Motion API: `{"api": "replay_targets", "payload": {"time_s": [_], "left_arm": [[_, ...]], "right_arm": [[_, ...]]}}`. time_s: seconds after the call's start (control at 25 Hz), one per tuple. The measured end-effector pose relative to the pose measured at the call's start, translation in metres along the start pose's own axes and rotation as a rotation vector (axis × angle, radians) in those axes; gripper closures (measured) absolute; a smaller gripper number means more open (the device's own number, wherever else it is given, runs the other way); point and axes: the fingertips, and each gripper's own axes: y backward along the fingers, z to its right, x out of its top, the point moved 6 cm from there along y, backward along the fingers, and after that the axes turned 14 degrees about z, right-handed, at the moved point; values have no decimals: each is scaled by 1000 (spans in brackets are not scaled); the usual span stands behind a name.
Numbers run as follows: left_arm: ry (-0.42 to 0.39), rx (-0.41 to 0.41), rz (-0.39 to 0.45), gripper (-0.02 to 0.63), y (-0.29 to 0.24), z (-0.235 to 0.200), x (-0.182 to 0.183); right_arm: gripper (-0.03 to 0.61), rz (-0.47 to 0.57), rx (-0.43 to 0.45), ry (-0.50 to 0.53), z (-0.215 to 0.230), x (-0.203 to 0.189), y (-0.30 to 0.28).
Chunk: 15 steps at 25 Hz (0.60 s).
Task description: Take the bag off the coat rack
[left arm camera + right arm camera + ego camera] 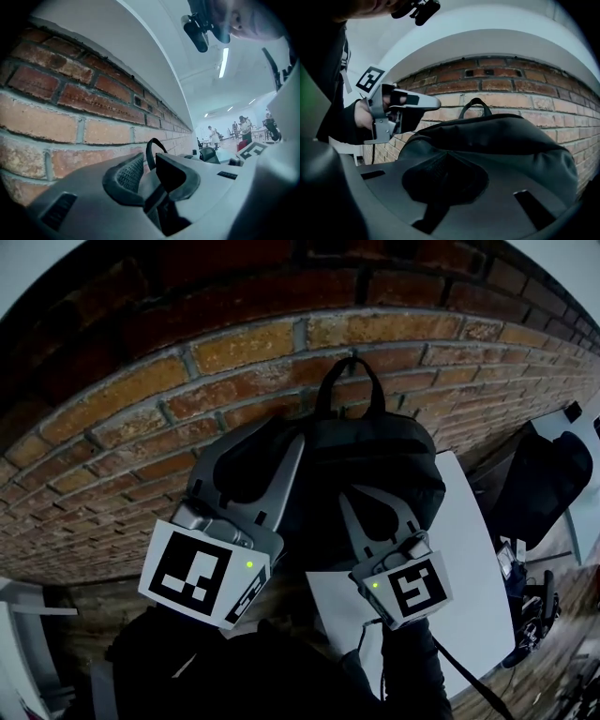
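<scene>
1. Head view: the brick wall [216, 352] has the bag [375, 451] hanging flat against it.
2. The left claw [148, 165] stands slightly apart and empty. The right claw [444, 165] is closed, with nothing visible between its jaws.
3. The handle loop [475, 100] is the place to grip. I'd close the left claw on it, lift straight up, then draw away from the coat rack.

Head view steeply down; gripper views level, close; all share bag [375, 460].
</scene>
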Motion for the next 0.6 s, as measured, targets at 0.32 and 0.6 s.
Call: {"api": "replay_targets", "payload": {"time_s": [0.32, 0.6], "left_arm": [[4, 17, -46, 540, 37, -6, -6], [30, 22, -49, 540, 59, -9, -8]], "right_arm": [[571, 55, -79, -1, 26, -16, -28], [571, 67, -103, -13, 11, -8, -12]]}}
